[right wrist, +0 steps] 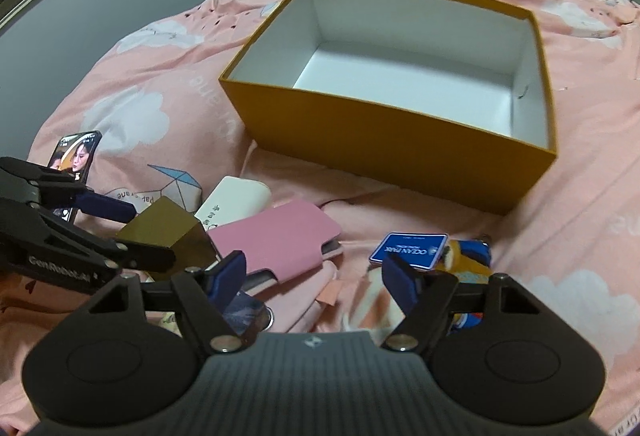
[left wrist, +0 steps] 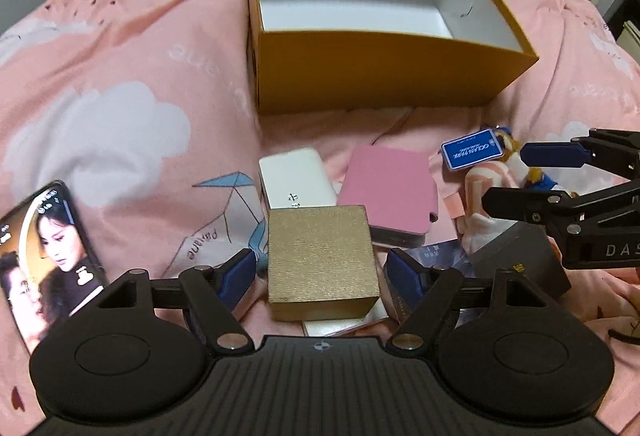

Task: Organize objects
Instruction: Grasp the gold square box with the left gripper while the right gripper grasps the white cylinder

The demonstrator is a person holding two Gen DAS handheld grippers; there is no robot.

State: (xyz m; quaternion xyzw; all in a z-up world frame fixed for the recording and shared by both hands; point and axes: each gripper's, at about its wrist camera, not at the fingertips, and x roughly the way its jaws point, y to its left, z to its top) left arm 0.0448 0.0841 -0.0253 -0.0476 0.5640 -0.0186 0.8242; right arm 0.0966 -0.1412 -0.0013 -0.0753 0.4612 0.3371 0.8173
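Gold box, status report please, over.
Left tongs open, straddling the gold box, no grip yet. Right tongs open, empty. Orange box empty, path open.

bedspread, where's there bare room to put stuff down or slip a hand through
Bare pink bedspread lies left of the orange cardboard box, above the lit phone; the box's white interior is bare too. It is crowded in front of the box: gold box, white case, pink wallet, blue tag.
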